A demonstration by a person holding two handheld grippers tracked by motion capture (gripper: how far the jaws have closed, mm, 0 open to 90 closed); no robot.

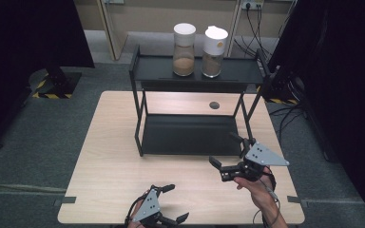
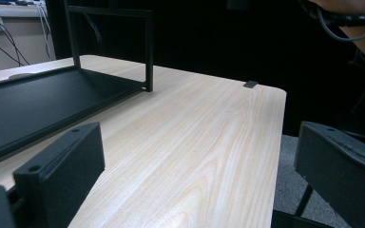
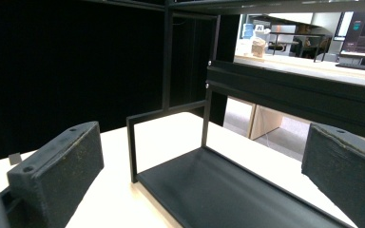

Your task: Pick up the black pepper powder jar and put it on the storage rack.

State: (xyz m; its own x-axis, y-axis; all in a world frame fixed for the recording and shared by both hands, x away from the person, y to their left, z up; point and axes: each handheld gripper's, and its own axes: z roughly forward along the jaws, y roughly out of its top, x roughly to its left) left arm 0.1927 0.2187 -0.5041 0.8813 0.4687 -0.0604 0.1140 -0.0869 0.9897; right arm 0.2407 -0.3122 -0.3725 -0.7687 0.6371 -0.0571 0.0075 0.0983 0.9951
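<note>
A black two-tier metal rack [image 1: 196,71] stands at the back middle of the wooden table [image 1: 109,161]. Two clear jars with white lids sit on its top shelf, the left jar [image 1: 184,43] holding light brown powder and the right jar [image 1: 214,45] a darker one. My left gripper [image 1: 176,203] rests low at the table's front edge, open and empty. My right gripper [image 1: 225,149] hovers open in front of the rack's right end, nothing between its jaws. The rack's lower shelf [image 3: 228,190] lies ahead in the right gripper view, and the rack's corner post [image 2: 148,47] shows in the left gripper view.
A small round grey grommet [image 1: 214,105] is set in the table behind the rack. Dark curtains flank both sides. Cables [image 1: 256,28] trail on the floor at the back right. A small tape tab [image 2: 250,84] marks the table's edge.
</note>
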